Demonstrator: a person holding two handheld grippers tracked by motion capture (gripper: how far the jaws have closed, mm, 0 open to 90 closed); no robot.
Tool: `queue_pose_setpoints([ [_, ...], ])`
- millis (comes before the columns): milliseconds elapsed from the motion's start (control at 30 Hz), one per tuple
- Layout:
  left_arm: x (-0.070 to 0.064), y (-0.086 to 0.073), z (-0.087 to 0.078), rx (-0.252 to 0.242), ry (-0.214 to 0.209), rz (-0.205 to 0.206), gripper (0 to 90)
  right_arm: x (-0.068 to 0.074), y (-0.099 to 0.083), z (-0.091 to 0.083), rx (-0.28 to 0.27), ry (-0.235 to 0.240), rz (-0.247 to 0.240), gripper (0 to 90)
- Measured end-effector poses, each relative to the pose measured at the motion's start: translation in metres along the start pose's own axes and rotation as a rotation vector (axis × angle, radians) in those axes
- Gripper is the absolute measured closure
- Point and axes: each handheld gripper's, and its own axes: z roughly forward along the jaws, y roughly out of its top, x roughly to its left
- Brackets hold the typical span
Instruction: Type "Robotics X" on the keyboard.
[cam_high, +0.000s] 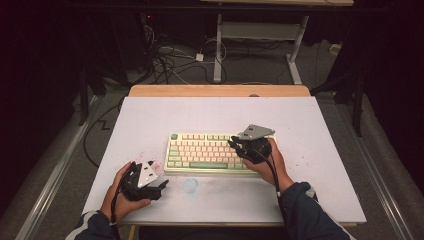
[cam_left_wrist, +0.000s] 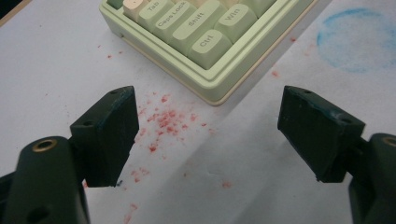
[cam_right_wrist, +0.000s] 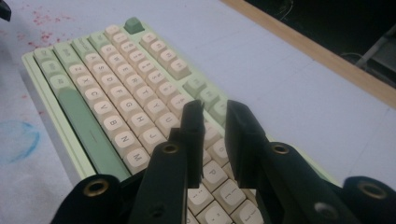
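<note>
Right gripper (cam_right_wrist: 215, 116) hovers over right half of keyboard (cam_high: 205, 152), jaws nearly pressed together, narrow gap, nothing pinched. Looks poised to press key. Keyboard sits mid-table on white sheet (cam_high: 300, 125).

Left gripper (cam_left_wrist: 208, 135) rests off keyboard's near-left corner, jaws spread wide, empty, above red speckles (cam_left_wrist: 163, 121).

Advice: keep jaws closed as single tip, descend straight onto one keycap, light pressure, avoid neighbours.
</note>
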Motion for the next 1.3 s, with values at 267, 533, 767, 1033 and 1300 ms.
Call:
queue_pose_setpoints([
  [267, 0.001, 0.0, 0.0, 0.01, 0.0, 0.004, 19.3, 0.003, 0.003, -0.015, -0.059, -0.022, -0.026, 52.0],
  [533, 0.001, 0.0, 0.0, 0.01, 0.002, 0.005, 19.3, 0.004, 0.002, -0.032, -0.111, -0.078, -0.034, 32.8],
  [767, 0.001, 0.0, -0.001, 0.01, 0.003, 0.009, 19.3, 0.001, -0.007, -0.054, -0.154, -0.131, -0.016, 26.4],
  [1033, 0.001, 0.0, 0.0, 0.013, 0.005, 0.012, 19.2, -0.002, -0.023, -0.07, -0.162, -0.175, -0.022, 25.4],
  [1300, 0.001, 0.001, 0.0, 0.01, 0.009, 0.013, 19.3, -0.005, -0.041, -0.084, -0.168, -0.207, -0.016, 26.4],
])
